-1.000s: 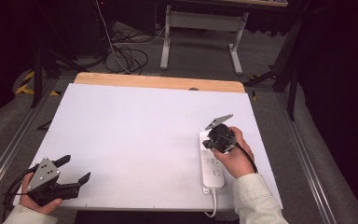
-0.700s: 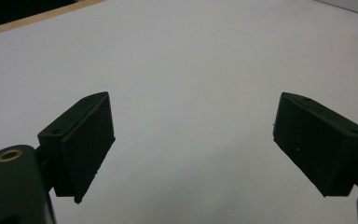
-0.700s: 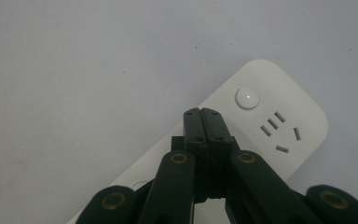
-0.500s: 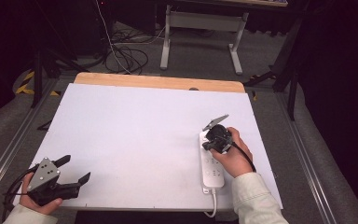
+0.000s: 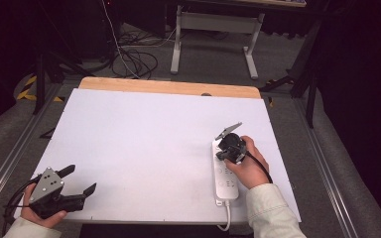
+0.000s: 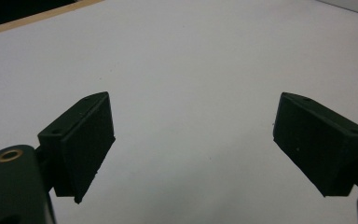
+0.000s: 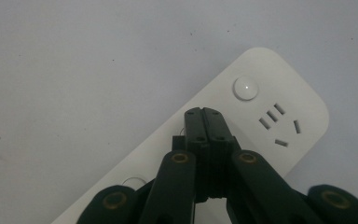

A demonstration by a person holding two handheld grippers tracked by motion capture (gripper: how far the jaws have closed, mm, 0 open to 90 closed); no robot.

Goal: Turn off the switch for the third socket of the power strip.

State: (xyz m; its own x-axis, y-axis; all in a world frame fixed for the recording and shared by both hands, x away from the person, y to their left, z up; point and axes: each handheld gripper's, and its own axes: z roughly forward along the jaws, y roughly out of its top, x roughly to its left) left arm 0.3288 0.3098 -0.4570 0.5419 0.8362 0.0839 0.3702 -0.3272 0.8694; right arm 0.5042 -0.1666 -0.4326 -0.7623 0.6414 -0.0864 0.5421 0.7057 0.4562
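With the right gripper pinched shut over the white power strip at four o'clock on the table, we judge a switch press is next; left gripper idles wide.

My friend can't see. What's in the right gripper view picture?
The right gripper, its two black jaws shut together, hangs over a white power strip lying on a white table. Just beyond the jaw tips is a round button beside a socket.

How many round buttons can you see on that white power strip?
2. One round button sits near the power strip's rounded end, beside the socket slots. A second peeks out lower down, beside the shut right gripper. More may be hidden beneath it.
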